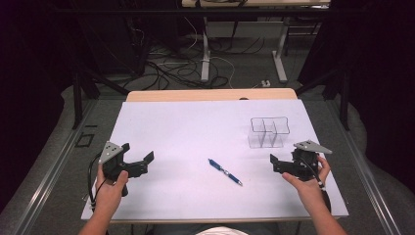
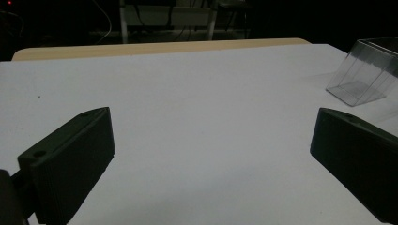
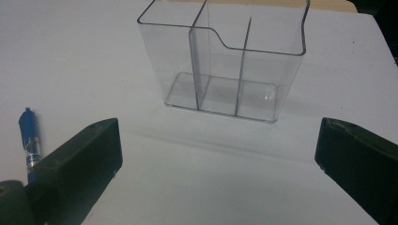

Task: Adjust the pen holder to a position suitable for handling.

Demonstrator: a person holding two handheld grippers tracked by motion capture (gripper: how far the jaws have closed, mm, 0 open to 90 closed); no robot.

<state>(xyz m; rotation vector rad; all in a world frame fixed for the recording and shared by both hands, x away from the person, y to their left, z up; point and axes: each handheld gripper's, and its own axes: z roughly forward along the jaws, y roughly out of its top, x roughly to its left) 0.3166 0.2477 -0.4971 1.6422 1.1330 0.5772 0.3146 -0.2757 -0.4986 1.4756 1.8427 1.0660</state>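
White surface (image 1: 195,127), mostly bare; wide open room across the middle and left. Wooden strip shows along its far edge. Floor with cables and table legs beyond.

Left hand-held gripper (image 1: 138,157) sits near the front-left corner, held by the left hand (image 1: 111,188), jaws spread wide, nothing between them. Right hand-held gripper (image 1: 275,164) is near the right edge, held by the right hand (image 1: 309,182), jaws also spread, empty.

Clear plastic organizer (image 1: 268,132) stands upright on the right half, just beyond the right hand-held gripper, well in from the far edge. Blue pen (image 1: 225,172) lies flat on the surface, diagonal, between the two hand-held grippers, nearer the right one, apart from the organizer.

Right gripper view: organizer (image 3: 225,65) straight ahead, dividers visible, compartments empty; pen's blue end (image 3: 29,136) at the left, partly hidden behind the jaw. Left gripper view: bare surface ahead to the wooden far edge, organizer's corner (image 2: 366,72) at the right.
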